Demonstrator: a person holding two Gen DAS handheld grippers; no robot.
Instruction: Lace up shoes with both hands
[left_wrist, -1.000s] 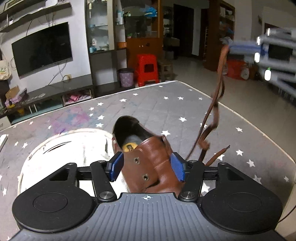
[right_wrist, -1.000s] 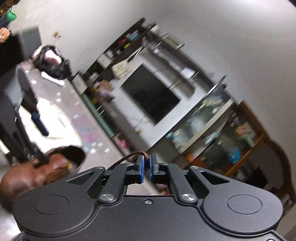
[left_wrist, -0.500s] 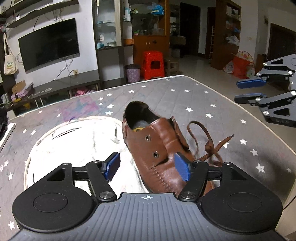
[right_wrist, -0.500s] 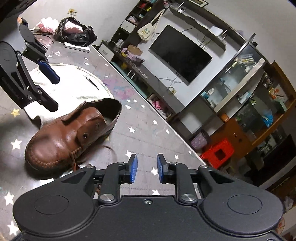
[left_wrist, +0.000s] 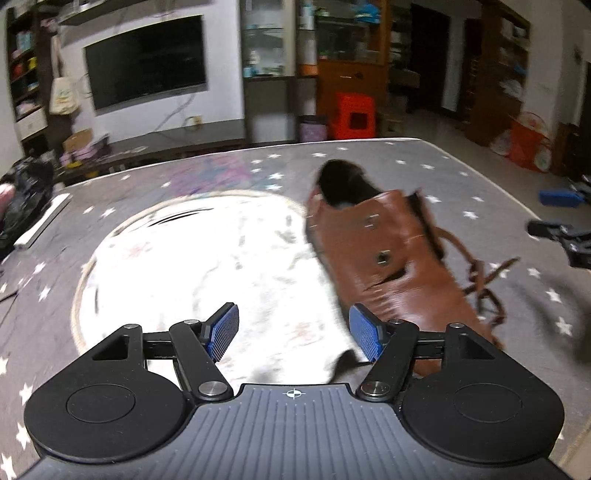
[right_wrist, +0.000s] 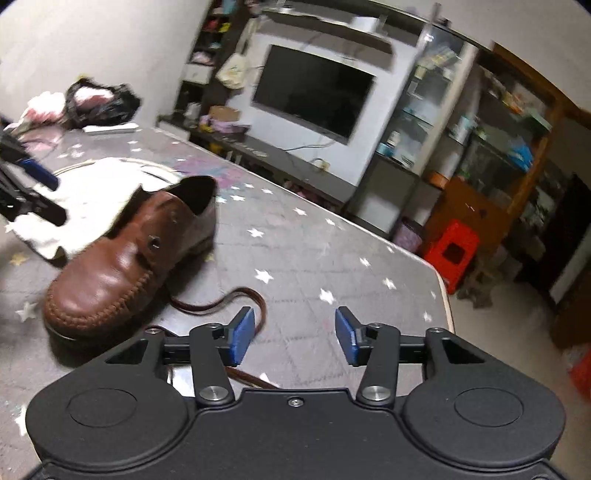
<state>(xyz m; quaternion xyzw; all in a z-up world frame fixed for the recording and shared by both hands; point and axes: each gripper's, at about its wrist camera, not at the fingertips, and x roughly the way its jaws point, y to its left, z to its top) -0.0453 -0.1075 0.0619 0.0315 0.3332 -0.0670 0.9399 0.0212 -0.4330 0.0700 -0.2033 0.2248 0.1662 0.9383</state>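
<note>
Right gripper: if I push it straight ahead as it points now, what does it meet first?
Probably only the star-patterned mat: the right gripper is open, the lace and shoe lie left of its line. Depth is unclear.

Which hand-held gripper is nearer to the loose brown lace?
Right. The right hand-held gripper hangs open just over the lace, which runs under its left finger. The left hand-held gripper, also open, is on the shoe's far side.

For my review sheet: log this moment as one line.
left gripper: open, empty | right gripper: open, empty | shoe: on mat | lace: loose beside shoe
</note>
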